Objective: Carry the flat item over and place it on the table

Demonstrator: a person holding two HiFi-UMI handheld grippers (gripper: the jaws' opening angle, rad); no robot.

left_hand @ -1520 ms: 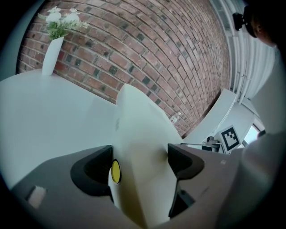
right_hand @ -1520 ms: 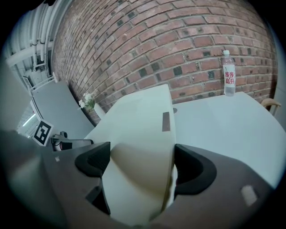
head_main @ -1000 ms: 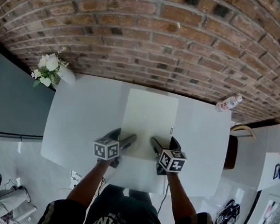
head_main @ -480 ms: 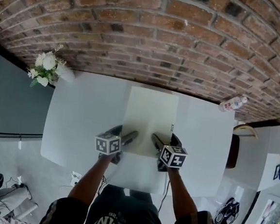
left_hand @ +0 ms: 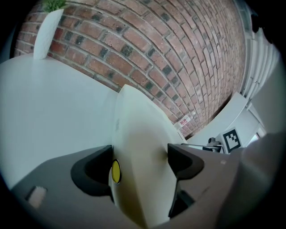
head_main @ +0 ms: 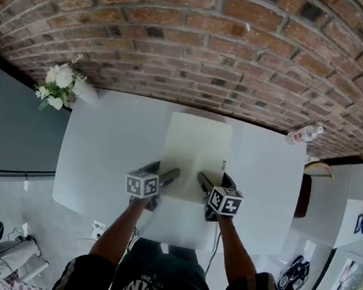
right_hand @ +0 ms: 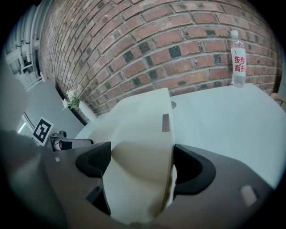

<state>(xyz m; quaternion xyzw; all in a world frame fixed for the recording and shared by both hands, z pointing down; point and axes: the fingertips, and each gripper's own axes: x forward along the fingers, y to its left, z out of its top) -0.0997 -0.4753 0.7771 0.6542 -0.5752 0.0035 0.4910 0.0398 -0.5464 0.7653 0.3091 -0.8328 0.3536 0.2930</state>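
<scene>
A pale cream flat board (head_main: 194,154) hangs over the white table (head_main: 105,147), reaching toward the brick wall. My left gripper (head_main: 160,182) is shut on its near left corner, and my right gripper (head_main: 208,189) is shut on its near right corner. In the left gripper view the board (left_hand: 138,147) fills the gap between the dark jaws. The right gripper view shows the board (right_hand: 143,134) pinched the same way, with a small dark tag near its right edge.
A white vase of flowers (head_main: 63,90) stands at the table's far left corner. A water bottle (head_main: 303,134) lies at the far right by the brick wall (head_main: 209,42). A white counter (head_main: 353,207) is to the right.
The board and both grippers have crept slightly forward toward the wall. The grip is unchanged.
</scene>
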